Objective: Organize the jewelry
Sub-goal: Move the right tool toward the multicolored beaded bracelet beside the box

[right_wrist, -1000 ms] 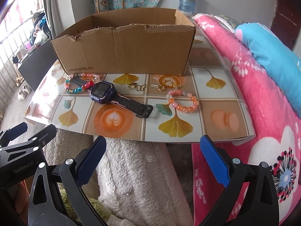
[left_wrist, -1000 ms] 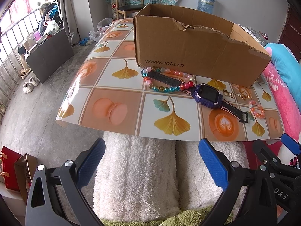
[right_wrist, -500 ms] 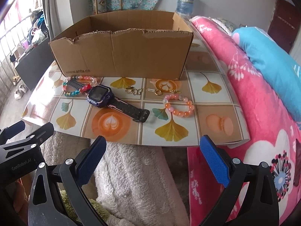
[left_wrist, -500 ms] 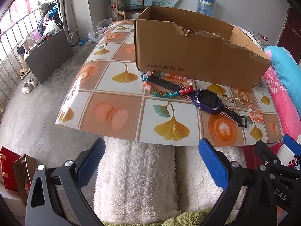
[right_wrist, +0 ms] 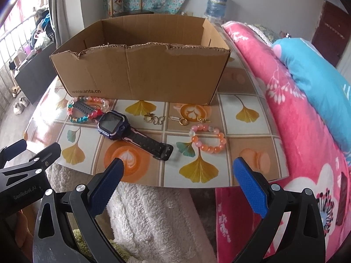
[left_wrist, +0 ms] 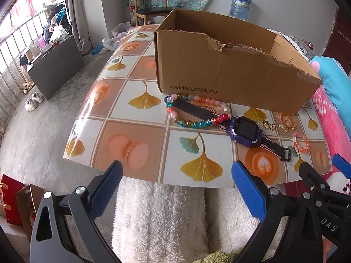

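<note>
I have both grippers, left and right, spread wide and holding nothing, with the watch, bracelets and chain lying ahead of them before the box.

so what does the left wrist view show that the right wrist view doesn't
Only the left wrist view shows the red gift bags on the floor and the box's short left end. Only the right wrist view shows the whole pink floral blanket and the dark red door. Both show the cardboard box, purple smartwatch, multicolour bead bracelet, orange bead bracelet, gold charms, water jug, and open fingers.
</note>
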### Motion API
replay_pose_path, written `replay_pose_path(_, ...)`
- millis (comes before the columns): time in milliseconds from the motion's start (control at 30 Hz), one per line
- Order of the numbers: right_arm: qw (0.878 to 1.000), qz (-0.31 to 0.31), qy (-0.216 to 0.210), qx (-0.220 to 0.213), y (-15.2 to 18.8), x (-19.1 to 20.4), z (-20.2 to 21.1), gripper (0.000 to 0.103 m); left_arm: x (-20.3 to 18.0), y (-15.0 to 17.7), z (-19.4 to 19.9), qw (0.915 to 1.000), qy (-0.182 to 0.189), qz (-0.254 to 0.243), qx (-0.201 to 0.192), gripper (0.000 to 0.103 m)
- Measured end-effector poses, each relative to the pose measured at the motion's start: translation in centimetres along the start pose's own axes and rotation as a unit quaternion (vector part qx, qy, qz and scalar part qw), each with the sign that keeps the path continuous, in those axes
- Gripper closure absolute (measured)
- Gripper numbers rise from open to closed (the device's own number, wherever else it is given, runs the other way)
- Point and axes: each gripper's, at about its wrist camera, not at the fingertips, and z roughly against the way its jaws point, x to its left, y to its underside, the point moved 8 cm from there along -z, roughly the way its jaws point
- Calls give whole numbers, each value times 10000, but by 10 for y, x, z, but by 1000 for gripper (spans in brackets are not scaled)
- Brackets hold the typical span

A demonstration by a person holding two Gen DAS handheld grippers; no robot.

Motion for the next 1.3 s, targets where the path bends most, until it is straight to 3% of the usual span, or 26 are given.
replay_pose_path(367, 9999, 77, 71, -78, -19, 2, 2, 7, 5, -17, -3, 10000, 3, -7, -26, 6)
replay_pose_path(1300, 9997, 129, 126, -168, -28, 6, 8, 7, 13, -24, 6, 9999, -12, 67, -146, 5)
